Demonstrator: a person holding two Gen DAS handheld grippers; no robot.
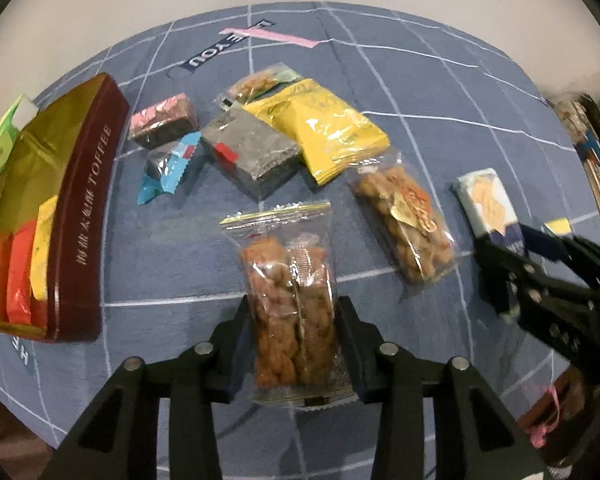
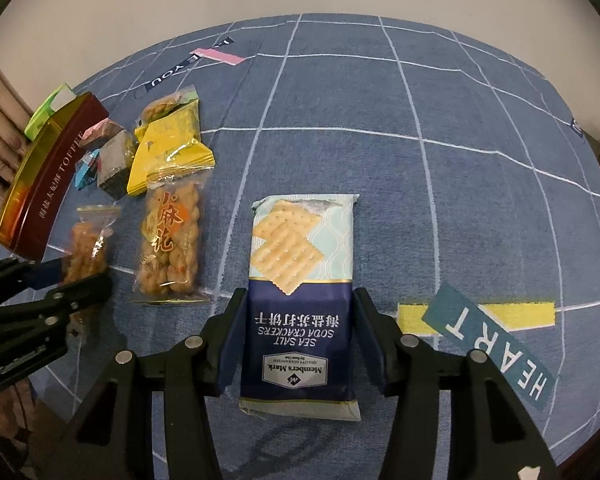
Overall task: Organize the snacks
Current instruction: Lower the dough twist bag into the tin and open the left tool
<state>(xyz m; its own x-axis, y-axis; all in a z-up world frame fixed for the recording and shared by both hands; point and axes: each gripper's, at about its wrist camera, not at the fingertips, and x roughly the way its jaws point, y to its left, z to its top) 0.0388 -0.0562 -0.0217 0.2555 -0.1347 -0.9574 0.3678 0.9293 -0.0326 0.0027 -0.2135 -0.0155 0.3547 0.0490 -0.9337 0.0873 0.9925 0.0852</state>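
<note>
My left claw point(image 1: 293, 344) is clamped on the slick twist-snack bag point(image 1: 290, 304), right claw point(image 2: 298, 340) loosely straddles the cracker pack point(image 2: 300, 292); film could slip on lift.

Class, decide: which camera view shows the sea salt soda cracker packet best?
The right wrist view: the cracker packet lies central, label readable. The left wrist view shows only its pale upper half at the right edge, blurred, the rest hidden.

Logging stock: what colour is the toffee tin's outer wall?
Dark maroon toffee tin with pale lettering; left wrist view.
</note>
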